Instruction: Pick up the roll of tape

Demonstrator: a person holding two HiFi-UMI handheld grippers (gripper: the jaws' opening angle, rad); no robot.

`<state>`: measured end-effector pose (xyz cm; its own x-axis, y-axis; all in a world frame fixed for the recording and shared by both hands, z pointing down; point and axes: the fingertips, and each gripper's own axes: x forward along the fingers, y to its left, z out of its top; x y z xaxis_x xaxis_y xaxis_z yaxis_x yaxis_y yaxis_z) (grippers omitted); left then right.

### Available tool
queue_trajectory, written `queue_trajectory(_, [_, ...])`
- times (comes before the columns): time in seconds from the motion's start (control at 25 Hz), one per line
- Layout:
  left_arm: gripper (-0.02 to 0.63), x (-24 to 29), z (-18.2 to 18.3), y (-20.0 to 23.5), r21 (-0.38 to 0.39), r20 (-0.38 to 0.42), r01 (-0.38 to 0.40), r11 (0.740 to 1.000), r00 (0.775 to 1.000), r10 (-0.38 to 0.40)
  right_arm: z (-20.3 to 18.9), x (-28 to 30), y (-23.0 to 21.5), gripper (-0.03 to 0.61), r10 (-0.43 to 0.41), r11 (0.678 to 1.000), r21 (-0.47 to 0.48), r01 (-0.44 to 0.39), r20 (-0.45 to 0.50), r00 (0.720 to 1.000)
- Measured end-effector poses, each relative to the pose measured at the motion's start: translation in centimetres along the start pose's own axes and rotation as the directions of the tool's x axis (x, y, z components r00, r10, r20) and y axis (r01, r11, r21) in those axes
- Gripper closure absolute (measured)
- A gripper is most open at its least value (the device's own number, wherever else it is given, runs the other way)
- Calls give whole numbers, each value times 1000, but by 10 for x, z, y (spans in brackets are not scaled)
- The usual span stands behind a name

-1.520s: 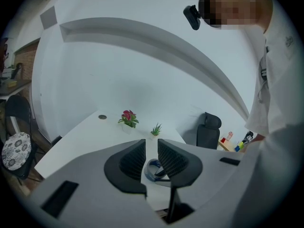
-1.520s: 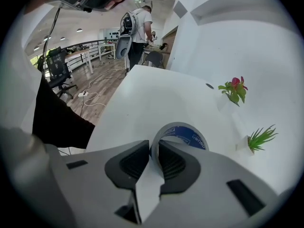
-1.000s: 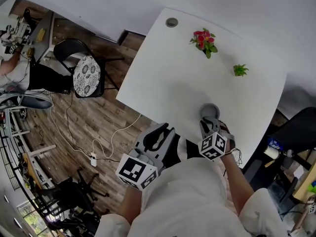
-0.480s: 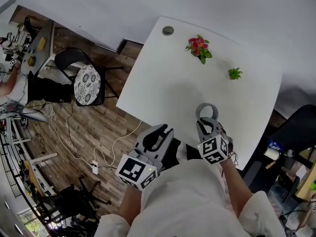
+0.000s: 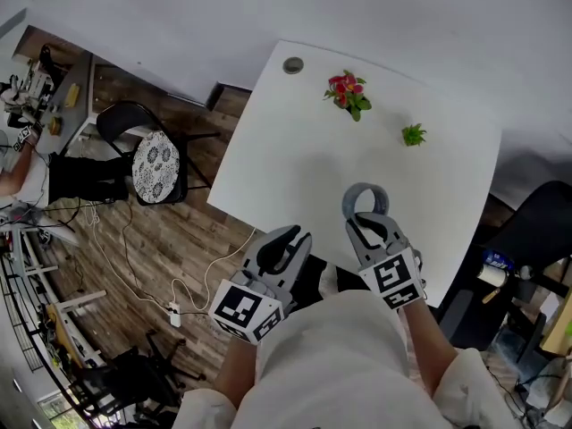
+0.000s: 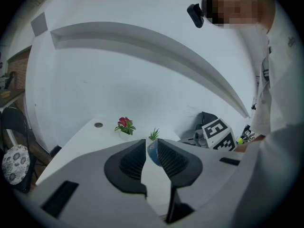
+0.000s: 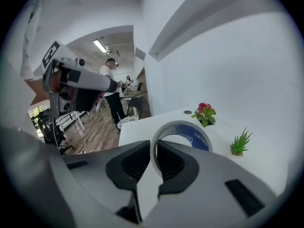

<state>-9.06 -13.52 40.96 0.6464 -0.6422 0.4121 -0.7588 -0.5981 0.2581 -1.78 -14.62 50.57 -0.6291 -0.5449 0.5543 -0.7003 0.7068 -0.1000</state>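
Observation:
The roll of tape (image 5: 365, 187), a grey ring with a blue printed inner face, hangs above the near part of the white table (image 5: 295, 141). My right gripper (image 5: 368, 223) is shut on its wall, one pad inside the ring and one outside. In the right gripper view the tape (image 7: 190, 133) stands upright between the pads of the right gripper (image 7: 156, 151). My left gripper (image 5: 298, 237) hovers by the table's near edge, to the left of the right one, jaws together and holding nothing. In the left gripper view only a slit shows between the jaws of the left gripper (image 6: 152, 148).
A red-flowered pot plant (image 5: 344, 92) and a small green plant (image 5: 412, 135) stand at the table's far side, beside a round cable hole (image 5: 293, 64). A black chair with a patterned cushion (image 5: 156, 146) stands on the wooden floor at left. Another dark chair (image 5: 532, 235) is at right.
My right gripper has risen with the tape roll, lifting it off the table, and has rolled. The left gripper has stayed where it was.

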Motion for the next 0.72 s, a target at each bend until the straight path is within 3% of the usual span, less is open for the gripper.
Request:
queue_trajectory(0.32, [528, 4, 5, -3, 3, 19, 2, 1000, 1000, -2, 36, -18, 8, 528, 37, 997, 59, -43, 104, 994])
queue_trajectory(0.72, [529, 2, 6, 0, 1, 31, -15, 1000, 999, 15, 74, -31, 16, 528, 75, 994, 67, -90, 198, 977])
